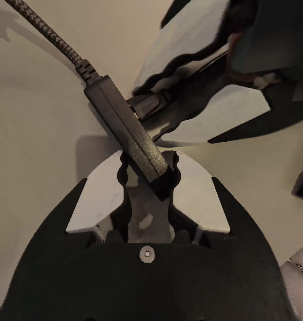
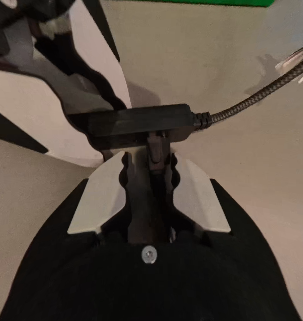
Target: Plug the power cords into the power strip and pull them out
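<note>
Left wrist view: the left gripper [image 1: 149, 166] is clamped on the near end of a slim black power strip [image 1: 124, 128], whose braided cable [image 1: 48, 33] runs up-left over the beige table [image 1: 34, 121]. The right gripper [image 2: 149, 156] is closed on a small black plug [image 2: 156, 152] meeting the strip's side.

The left gripper [image 1: 149, 152] has its white fingers [image 1: 102, 196] closed on the near end of the power strip [image 1: 123, 125], jaws clamping both sides. The right gripper [image 2: 149, 153] approaches at a right angle (seen blurred in the left wrist view), jaws closed on the plug [image 2: 156, 154] at the strip's side.
</note>
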The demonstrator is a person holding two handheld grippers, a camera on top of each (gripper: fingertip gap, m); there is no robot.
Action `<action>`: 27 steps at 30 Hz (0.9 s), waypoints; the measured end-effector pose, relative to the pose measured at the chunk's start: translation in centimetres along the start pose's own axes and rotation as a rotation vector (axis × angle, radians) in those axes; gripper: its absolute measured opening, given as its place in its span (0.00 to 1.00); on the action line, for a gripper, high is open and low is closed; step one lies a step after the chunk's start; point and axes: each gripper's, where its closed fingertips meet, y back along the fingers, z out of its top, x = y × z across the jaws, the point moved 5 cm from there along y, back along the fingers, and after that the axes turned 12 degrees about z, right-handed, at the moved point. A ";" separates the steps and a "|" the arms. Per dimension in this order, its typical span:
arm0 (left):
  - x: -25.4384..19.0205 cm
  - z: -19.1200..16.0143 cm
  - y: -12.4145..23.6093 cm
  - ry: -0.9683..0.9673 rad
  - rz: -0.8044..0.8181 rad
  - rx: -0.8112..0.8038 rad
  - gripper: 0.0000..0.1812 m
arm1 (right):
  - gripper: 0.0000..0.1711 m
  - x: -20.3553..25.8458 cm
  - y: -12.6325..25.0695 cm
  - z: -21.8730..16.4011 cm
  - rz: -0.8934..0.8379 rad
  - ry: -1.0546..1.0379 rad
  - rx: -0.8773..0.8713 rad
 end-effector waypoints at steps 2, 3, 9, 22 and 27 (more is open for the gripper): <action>0.3 0.4 -0.3 -0.003 0.005 -0.011 0.26 | 0.21 -0.9 -0.2 0.3 -0.025 -0.057 -0.017; 0.4 0.5 -0.3 -0.010 0.014 0.000 0.26 | 0.16 -1.0 -0.2 0.3 -0.052 -0.060 -0.001; 1.9 1.6 -1.7 -0.011 0.153 -0.126 0.41 | 0.15 -1.1 0.2 0.3 -0.133 -0.073 -0.040; 1.2 1.6 -2.0 -0.031 0.086 -0.207 0.26 | 0.15 -1.6 0.1 0.3 -0.082 -0.157 -0.033; 1.6 1.2 -1.8 -0.093 0.092 -0.245 0.21 | 0.16 -1.1 0.3 0.2 -0.103 0.017 -0.015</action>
